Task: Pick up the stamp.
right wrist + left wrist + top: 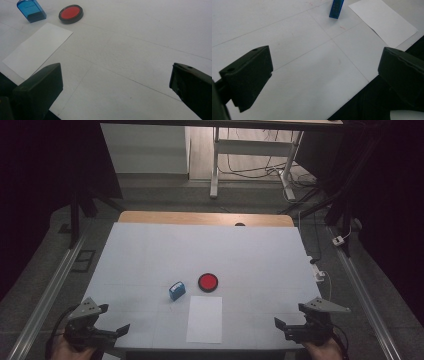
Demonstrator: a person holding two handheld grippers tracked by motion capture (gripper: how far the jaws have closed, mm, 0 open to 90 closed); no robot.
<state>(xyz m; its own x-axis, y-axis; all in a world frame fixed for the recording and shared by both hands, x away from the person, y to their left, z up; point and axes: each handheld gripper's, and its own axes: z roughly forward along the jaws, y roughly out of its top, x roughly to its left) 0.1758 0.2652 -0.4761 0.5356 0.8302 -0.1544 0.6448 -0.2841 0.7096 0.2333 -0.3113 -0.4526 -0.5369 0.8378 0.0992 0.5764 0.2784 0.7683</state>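
Your left gripper (107, 332) and right gripper (290, 327) both hang at the near table edge, jaws spread wide with nothing between them. The blue translucent stamp (176, 290), a boxy plastic block, stands just beyond the paper sheet's (205, 319) far left corner. The red ink pad (207, 282), a round glossy disc in a black rim, sits just beyond the sheet's far edge, beside the stamp. The sheet is flat, matte and rectangular. The stamp's label is too blurred to read, and in the left gripper view its top is cut off.
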